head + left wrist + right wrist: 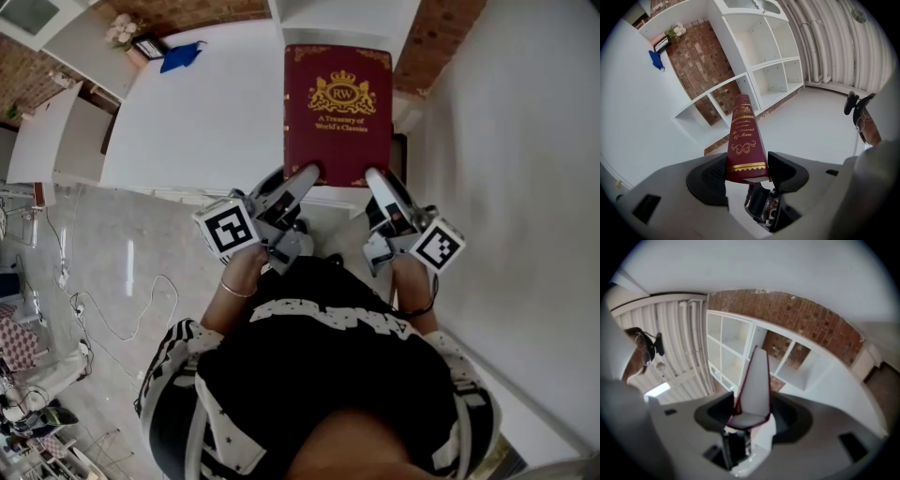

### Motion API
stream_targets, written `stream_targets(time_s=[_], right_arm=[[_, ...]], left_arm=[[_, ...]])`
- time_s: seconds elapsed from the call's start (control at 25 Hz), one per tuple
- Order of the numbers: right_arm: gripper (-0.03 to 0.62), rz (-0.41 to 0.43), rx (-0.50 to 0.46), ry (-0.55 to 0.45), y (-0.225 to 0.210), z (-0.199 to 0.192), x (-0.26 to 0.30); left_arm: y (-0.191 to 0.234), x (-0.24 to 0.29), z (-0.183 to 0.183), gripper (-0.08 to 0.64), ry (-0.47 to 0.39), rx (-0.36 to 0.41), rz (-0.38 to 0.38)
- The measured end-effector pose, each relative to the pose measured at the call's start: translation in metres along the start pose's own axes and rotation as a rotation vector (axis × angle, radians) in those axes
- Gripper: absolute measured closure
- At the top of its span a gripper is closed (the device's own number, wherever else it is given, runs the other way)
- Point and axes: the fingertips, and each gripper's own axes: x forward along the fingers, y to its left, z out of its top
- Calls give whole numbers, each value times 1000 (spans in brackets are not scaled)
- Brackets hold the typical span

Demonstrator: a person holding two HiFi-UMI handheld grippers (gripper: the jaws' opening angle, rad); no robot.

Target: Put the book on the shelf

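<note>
White shelf [768,65] sat out ahead of both grippers. The left gripper [298,183] and right gripper [380,186] were each clamped on the red book's [337,112] near edge, so it wasn't shelved, just held up between them.

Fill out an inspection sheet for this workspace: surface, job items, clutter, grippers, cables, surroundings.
Surface: white shelf top, mostly bare.
Job's things: dark red hardcover book with gold lettering, held above the top's near edge; white cube shelf, visible compartments hold nothing.
Clutter: blue cloth, small flower bunch, dark frame, all at the far end.
Grippers: left gripper shut on the spine side; right gripper shut on the page side.
Cables: white cable, loose on the floor.
Surroundings: brick wall.
</note>
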Motion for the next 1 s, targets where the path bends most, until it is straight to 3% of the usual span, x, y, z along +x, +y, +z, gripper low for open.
stream_targets(time_s=[1.0], right_arm=[[328,-57,-41,-63,-5,-6,3]], left_arm=[[13,5,6,281,36,-8,-86]])
